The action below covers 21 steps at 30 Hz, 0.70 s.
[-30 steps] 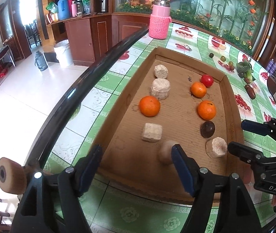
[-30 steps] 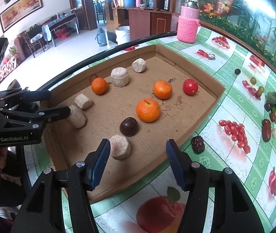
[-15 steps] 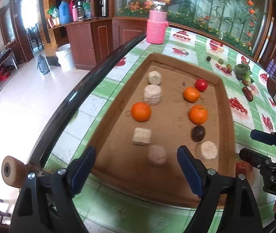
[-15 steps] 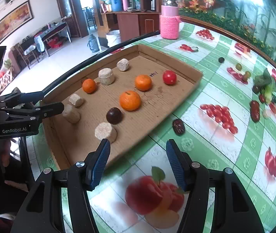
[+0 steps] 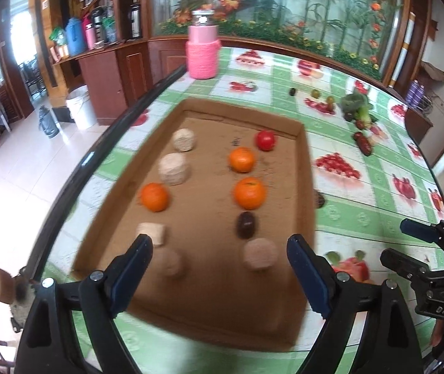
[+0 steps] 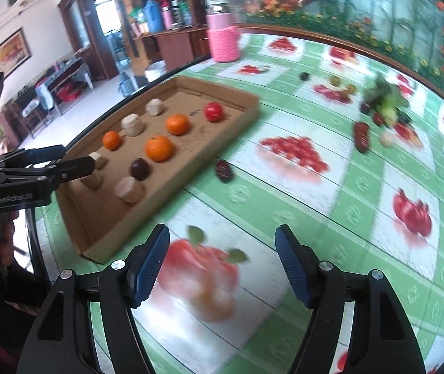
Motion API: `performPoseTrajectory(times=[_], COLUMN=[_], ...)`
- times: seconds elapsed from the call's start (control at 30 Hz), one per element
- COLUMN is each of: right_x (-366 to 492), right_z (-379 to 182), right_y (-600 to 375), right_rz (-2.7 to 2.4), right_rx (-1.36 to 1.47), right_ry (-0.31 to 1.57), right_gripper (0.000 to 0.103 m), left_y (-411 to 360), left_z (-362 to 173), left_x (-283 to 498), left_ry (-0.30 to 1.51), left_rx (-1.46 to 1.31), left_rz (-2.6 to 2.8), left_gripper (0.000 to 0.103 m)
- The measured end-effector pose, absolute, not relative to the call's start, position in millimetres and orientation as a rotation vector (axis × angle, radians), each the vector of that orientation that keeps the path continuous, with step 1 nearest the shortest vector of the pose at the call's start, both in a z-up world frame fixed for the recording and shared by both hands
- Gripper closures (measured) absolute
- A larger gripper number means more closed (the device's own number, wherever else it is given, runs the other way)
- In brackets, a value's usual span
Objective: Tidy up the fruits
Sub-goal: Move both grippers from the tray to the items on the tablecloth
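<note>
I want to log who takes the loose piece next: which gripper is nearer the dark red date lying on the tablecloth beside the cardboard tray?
Right, probably. The right gripper hovers open over the tablecloth, the dark red date ahead of it. The left gripper hangs open over the cardboard tray, its wall between.

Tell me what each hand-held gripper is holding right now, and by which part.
Nothing is held. The left hand-held gripper is open over the cardboard tray; the right hand-held gripper is open above the tablecloth; both have just been opening.

A table point(image 6: 362, 193) with a green fruit-print cloth carries a cardboard tray point(image 5: 306, 168), a pink-sleeved jar point(image 5: 203, 53), a dark date point(image 6: 223, 170) and scattered produce point(image 6: 384, 106).
</note>
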State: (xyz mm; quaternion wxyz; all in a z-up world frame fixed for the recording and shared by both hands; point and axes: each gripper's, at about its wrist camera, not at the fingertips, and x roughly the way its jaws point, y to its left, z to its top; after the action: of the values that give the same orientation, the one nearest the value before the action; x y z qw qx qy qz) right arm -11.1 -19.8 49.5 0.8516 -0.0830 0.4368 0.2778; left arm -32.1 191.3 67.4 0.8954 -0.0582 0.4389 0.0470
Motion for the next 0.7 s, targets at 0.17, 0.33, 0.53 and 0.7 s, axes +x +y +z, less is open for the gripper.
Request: performPoseTrajectory(times=[0.17, 0.33, 0.53, 0.7], right_x=[-1, 15, 47, 92], right_z=[44, 44, 52, 58], right_y=[-64, -114, -165, -178], right_rz=[0.497, 0.390, 0.294, 0.287], right_rx=[-0.102, -0.027, 0.043, 0.043], right_ry=[0.942, 0.941, 0.909, 0.879], right_gripper=[0.033, 0.033, 0.032, 0.032], left_y=[156, 121, 83, 55], left_z=[70, 67, 66, 70], left_x=[-22, -10, 7, 30], left_ry=[0.911, 0.936, 0.951, 0.942], left_rx=[-0.091, -0.052, 0.015, 0.082], left_rz=[0.028, -0.026, -0.069, -0.069], left_gripper=[0.009, 0.009, 0.005, 0.002])
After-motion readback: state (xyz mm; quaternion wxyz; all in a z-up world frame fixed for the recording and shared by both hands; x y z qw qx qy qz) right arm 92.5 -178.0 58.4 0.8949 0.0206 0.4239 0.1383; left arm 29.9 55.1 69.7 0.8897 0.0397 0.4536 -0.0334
